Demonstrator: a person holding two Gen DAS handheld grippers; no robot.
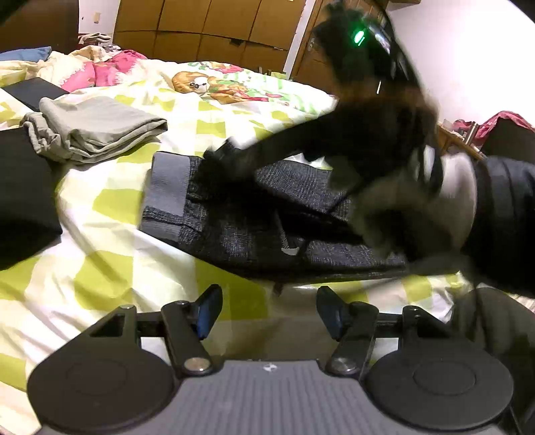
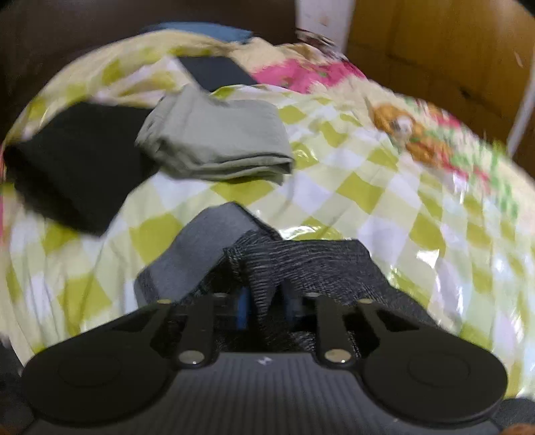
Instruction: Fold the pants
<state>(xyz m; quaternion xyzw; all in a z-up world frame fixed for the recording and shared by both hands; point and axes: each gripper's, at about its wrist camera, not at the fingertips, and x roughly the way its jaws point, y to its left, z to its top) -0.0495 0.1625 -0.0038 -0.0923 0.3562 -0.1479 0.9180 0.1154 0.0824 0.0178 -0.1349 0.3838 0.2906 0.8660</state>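
Dark grey knit pants (image 1: 254, 221) with a plain grey waistband (image 1: 167, 187) lie partly folded on the checked bedsheet (image 1: 110, 267). My left gripper (image 1: 269, 313) is open and empty, just in front of the pants' near edge. My right gripper (image 2: 265, 309) is shut on a fold of the pants (image 2: 301, 264) and holds it up over the rest of the garment. In the left wrist view the right gripper (image 1: 220, 157) reaches blurred across the pants from the right.
Folded olive-grey pants (image 1: 97, 130) and a folded black garment (image 1: 23, 197) lie to the left on the bed. A dark flat item (image 1: 33, 90), pink bedding (image 1: 100, 70) and wooden wardrobes (image 1: 207, 30) are behind.
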